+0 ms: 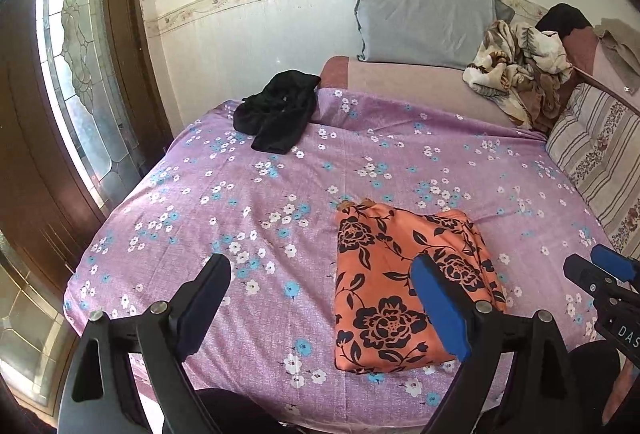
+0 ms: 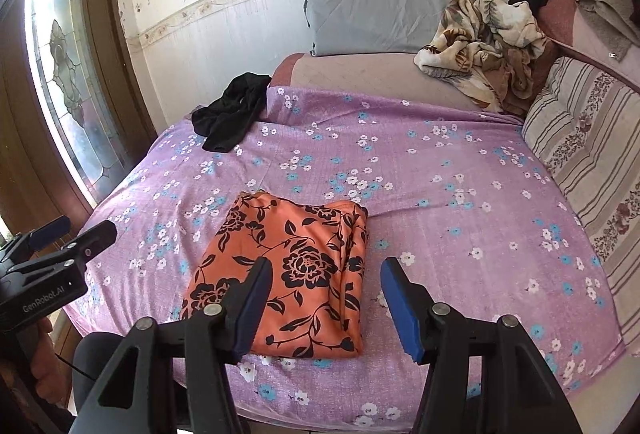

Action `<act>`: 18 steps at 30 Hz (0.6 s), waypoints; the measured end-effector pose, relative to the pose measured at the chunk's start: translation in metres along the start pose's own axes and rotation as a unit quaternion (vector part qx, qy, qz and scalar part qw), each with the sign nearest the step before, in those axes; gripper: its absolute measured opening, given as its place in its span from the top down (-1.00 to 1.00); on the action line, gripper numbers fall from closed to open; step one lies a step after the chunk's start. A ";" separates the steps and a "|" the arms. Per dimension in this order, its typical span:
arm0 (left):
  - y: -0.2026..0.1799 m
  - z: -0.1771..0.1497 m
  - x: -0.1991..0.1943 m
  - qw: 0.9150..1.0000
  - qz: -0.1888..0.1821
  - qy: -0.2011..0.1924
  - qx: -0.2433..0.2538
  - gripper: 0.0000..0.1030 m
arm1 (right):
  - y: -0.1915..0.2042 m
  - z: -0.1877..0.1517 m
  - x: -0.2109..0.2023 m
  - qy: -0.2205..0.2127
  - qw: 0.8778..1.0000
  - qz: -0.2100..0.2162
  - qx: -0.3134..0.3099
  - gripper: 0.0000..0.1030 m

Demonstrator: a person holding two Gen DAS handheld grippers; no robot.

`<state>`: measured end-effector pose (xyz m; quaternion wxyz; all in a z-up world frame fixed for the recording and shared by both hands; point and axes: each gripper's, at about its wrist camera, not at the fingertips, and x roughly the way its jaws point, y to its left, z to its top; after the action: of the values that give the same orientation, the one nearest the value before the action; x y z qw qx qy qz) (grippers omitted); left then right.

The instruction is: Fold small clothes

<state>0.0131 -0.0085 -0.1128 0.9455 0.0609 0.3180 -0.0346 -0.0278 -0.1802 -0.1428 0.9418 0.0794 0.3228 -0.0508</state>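
An orange garment with black flowers [image 1: 394, 286] lies folded into a flat rectangle on the purple flowered bedsheet [image 1: 280, 194], near the front edge; it also shows in the right wrist view [image 2: 296, 274]. A crumpled black garment [image 1: 280, 110] lies at the far left of the sheet, also seen in the right wrist view [image 2: 232, 110]. My left gripper [image 1: 320, 274] is open and empty, held above the front of the bed, left of the orange garment. My right gripper [image 2: 326, 274] is open and empty, above the orange garment's near right edge.
A grey pillow [image 1: 424, 22] leans on the back wall. A crumpled floral blanket [image 1: 520, 70] lies at the back right. A striped cushion [image 1: 600, 158] lines the right side. A glass-panelled door [image 1: 76, 74] stands on the left.
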 end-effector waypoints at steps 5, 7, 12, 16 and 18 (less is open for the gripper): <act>0.001 0.002 0.006 0.998 0.050 0.020 0.020 -0.78 | 0.005 0.000 0.002 0.000 1.000 -0.005 0.002 -0.17; 0.001 0.001 0.006 0.998 0.053 0.017 0.030 -0.78 | 0.007 0.000 0.003 0.000 1.000 -0.007 0.001 -0.17; 0.007 0.002 -0.002 0.999 0.027 0.007 0.017 -0.78 | 0.011 0.000 0.004 0.000 1.000 -0.012 -0.003 -0.17; 0.011 0.004 -0.006 1.000 0.028 -0.003 0.009 -0.78 | 0.015 0.000 0.003 -0.005 1.000 -0.019 -0.014 -0.17; 0.014 0.006 -0.008 0.999 0.031 -0.007 0.004 -0.78 | 0.017 0.001 0.003 -0.005 1.000 -0.018 -0.016 -0.17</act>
<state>0.0111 0.0043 -0.1020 0.9482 0.0741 0.3089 -0.0074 -0.0222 -0.1637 -0.1424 0.9435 0.0578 0.3201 -0.0632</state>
